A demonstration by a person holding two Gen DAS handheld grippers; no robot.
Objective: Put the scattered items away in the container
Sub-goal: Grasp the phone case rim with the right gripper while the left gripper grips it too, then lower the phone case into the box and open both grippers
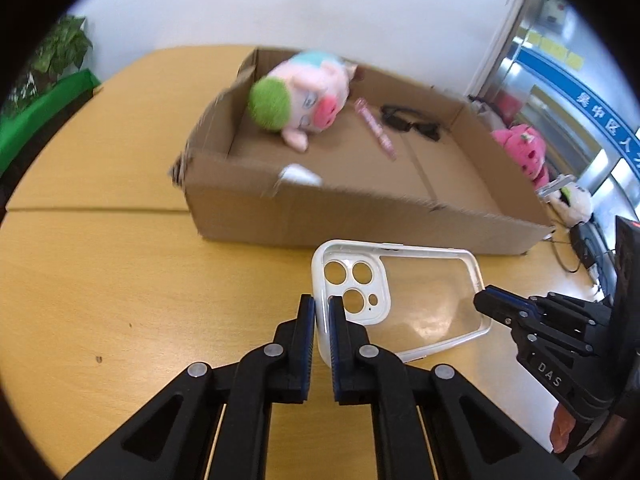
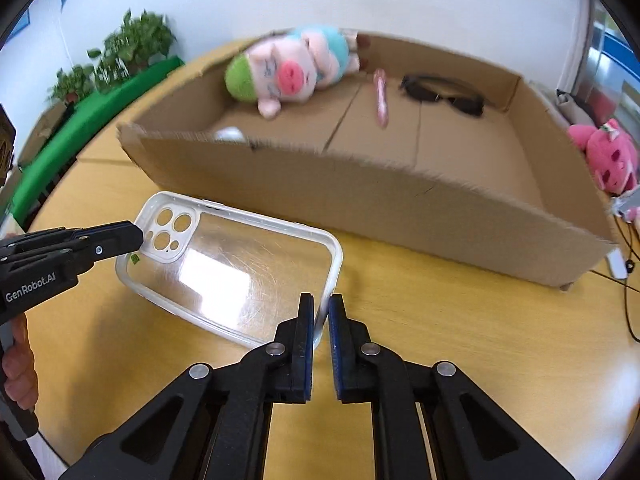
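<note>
A clear phone case (image 1: 404, 300) with a white rim sits just in front of a cardboard box (image 1: 320, 216) on a yellow wooden surface (image 1: 120, 280), gripped at both ends. The left gripper (image 1: 322, 308) pinches the rim at the camera-cutout end, its jaws nearly closed on the edge. The right gripper (image 2: 320, 312) pinches the rim at the opposite end in the same way.

Inside the box lie a pink pig plush (image 1: 308, 96) with a green cap, a pink pen (image 1: 376, 128), dark sunglasses (image 1: 408, 122) and a small white object (image 1: 300, 174) by the near wall.

Beyond the box's right side, a bright pink plush (image 1: 522, 148) and a white plush (image 1: 574, 200) rest near black cables (image 1: 572, 256). A seam divides the surface (image 2: 500, 340) into panels. Behind it stands a white wall (image 1: 320, 4), with leafy plants (image 2: 132, 46) over a green band at the left and glass panels with a blue stripe (image 1: 572, 88) at the right.
</note>
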